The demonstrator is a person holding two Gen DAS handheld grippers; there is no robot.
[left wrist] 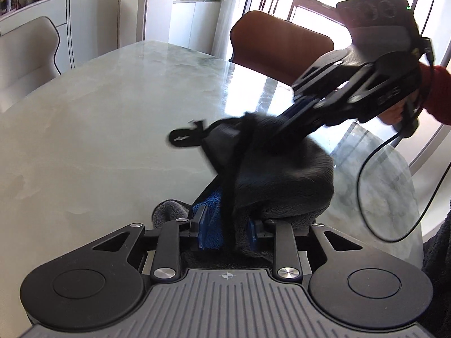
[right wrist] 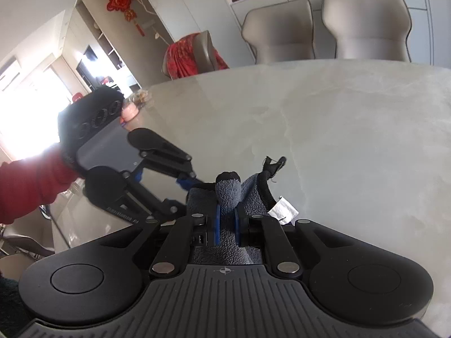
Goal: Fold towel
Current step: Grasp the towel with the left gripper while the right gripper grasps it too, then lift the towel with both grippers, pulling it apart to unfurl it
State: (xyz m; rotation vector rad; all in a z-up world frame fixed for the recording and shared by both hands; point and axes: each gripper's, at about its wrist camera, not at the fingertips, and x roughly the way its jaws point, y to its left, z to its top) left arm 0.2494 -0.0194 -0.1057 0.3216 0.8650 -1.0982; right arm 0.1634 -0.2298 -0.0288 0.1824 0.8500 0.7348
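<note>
Both grippers clamp the towel above the table; brown chair behind.

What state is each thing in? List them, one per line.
Towel: bunched, lifted off the table, held by both grippers.
Left gripper: shut on the towel.
Right gripper: shut on the towel.
Hanging loop: sticking up free from the towel's edge.
Label: hanging loose at the towel's side.
Table: bare marble top under the towel.
</note>
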